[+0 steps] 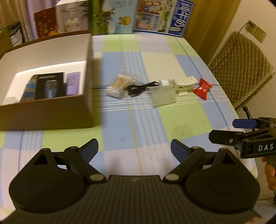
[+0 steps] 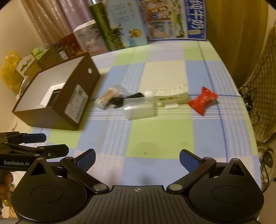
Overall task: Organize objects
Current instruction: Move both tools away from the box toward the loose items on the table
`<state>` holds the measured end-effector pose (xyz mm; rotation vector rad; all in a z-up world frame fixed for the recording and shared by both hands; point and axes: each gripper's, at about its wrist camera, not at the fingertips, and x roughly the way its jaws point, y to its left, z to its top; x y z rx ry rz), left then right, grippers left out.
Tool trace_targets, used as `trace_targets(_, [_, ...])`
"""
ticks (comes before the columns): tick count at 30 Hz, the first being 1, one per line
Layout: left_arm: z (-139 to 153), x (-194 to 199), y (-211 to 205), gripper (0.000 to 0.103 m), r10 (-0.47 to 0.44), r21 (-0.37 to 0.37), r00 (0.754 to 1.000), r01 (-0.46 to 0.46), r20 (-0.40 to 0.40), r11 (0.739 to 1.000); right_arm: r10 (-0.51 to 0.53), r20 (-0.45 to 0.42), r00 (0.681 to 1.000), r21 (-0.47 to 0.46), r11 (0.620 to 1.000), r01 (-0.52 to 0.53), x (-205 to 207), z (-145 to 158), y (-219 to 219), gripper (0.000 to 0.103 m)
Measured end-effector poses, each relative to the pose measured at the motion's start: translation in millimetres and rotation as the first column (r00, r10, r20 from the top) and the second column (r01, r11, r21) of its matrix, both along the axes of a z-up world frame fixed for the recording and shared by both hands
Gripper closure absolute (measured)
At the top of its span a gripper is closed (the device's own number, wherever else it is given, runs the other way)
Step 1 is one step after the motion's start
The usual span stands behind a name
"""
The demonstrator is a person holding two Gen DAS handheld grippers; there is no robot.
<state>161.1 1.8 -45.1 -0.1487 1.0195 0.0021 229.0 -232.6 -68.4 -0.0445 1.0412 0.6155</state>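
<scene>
A row of small items lies mid-table: a bag of cotton swabs (image 1: 119, 84) (image 2: 109, 97), a black cable (image 1: 140, 87) (image 2: 120, 100), a clear plastic case (image 1: 162, 96) (image 2: 140, 107), a white clip-like piece (image 1: 183, 82) (image 2: 170, 95) and a red candy wrapper (image 1: 201, 88) (image 2: 202, 100). A brown open box (image 1: 51, 110) (image 2: 69, 96) at the left holds a black carton (image 1: 49, 85) and a purple packet (image 1: 72, 83). My left gripper (image 1: 134, 149) (image 2: 43, 143) is open with nothing between its fingers, well short of the items. My right gripper (image 2: 137, 159) (image 1: 222, 130) is open too, beside it.
Colourful cartons (image 1: 113, 15) (image 2: 124, 25) stand in a row along the far edge of the checked tablecloth (image 1: 155, 120) (image 2: 160, 134). A quilted chair back (image 1: 241, 69) stands past the table's right edge. A hand (image 1: 270, 172) holds the right gripper's handle.
</scene>
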Motion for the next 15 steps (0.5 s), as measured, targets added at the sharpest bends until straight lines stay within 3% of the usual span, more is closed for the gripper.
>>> trace_targets(15, [-29.8, 62.2, -48.6, 0.014, -0.197, 0.038, 0.980, 0.196, 0.032, 0.980, -0.144, -0.021, 0.989, 0.002, 0.990, 0.144, 34.7, -21.5, -53.1, 0.002])
